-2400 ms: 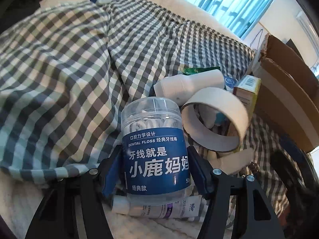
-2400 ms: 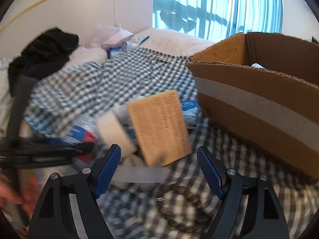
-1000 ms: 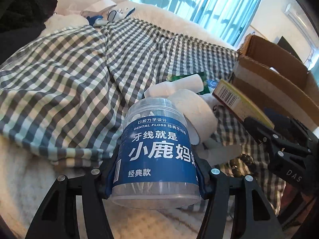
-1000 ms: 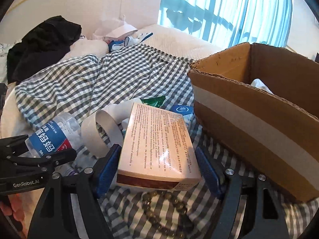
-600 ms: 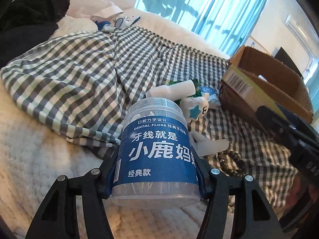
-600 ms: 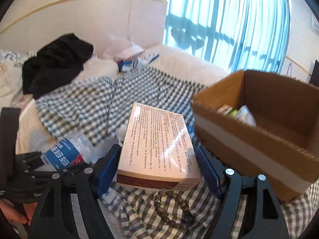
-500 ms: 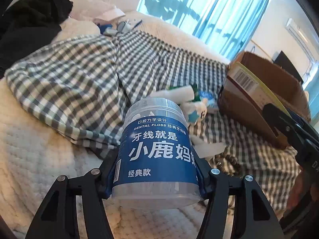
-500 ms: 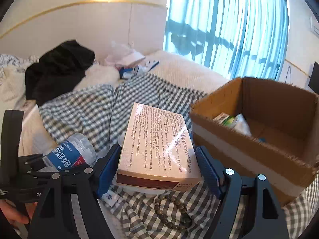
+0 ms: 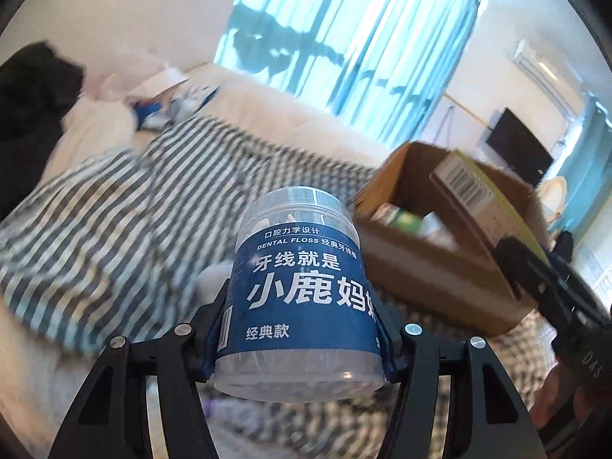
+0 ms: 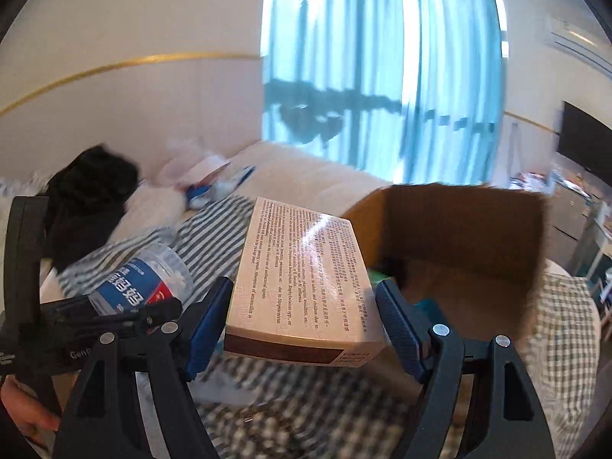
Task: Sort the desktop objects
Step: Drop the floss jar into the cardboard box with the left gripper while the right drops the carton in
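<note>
The dental floss jar [image 9: 302, 290], clear plastic with a blue label in white Chinese characters, is sitting pinched between the blue pads of the left gripper [image 9: 302, 329], raised above the bed. The right gripper [image 10: 302, 325] is clamping a tan printed carton [image 10: 302, 279] flat between its pads, just in front of the open cardboard box [image 10: 459, 237]. A gray checked blanket [image 9: 95, 229] is lying rumpled over the white bedding [image 10: 306, 176], and blue curtains [image 10: 382, 76] are glowing with daylight behind.
</note>
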Tool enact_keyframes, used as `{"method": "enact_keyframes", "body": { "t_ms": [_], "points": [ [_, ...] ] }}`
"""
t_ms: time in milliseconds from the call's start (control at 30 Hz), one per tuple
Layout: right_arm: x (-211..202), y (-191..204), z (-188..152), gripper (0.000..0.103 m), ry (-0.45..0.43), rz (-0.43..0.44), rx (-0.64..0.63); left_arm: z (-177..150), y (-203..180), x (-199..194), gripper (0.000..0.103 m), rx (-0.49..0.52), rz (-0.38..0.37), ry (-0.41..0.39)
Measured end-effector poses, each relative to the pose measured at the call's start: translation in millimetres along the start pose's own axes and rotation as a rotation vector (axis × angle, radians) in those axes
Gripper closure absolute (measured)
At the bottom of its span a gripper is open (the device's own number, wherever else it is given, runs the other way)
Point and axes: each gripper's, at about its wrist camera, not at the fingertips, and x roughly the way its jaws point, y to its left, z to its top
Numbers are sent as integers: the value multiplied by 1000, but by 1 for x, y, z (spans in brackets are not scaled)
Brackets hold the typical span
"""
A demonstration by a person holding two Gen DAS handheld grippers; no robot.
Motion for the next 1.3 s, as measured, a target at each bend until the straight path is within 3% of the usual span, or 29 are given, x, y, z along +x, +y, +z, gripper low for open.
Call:
{"method": "enact_keyframes", "body": {
  "t_ms": [233,400,533,600,667,700,733,900,1033,1300],
  "points": [
    [5,-74,24,27,-33,-88,126,45,-75,29,40,91,-101,-44],
    [16,-99,25,27,-30,-136,151,58,-130,72,40,198,-122,-7],
    [21,-108,22,26,-50,-159,171,57,-157,103,40,228,-149,29],
    [17,-111,23,21,-83,-166,195,56,-168,116,40,236,-170,56],
    [7,-112,23,15,-119,-171,215,55,-179,123,28,245,-165,76],
    [3,-113,25,14,-130,-179,218,53,-182,123,8,249,-155,81],
    [-2,-113,26,14,-141,-187,219,53,-183,121,0,245,-138,79],
    [-24,-114,22,13,-148,-184,261,60,-172,99,0,229,-126,68],
    [-41,-105,10,13,-143,-164,300,65,-148,59,0,221,-122,53],
    [-58,-42,-11,13,-101,-88,216,57,-62,-35,0,288,51,12]
  ]
}}
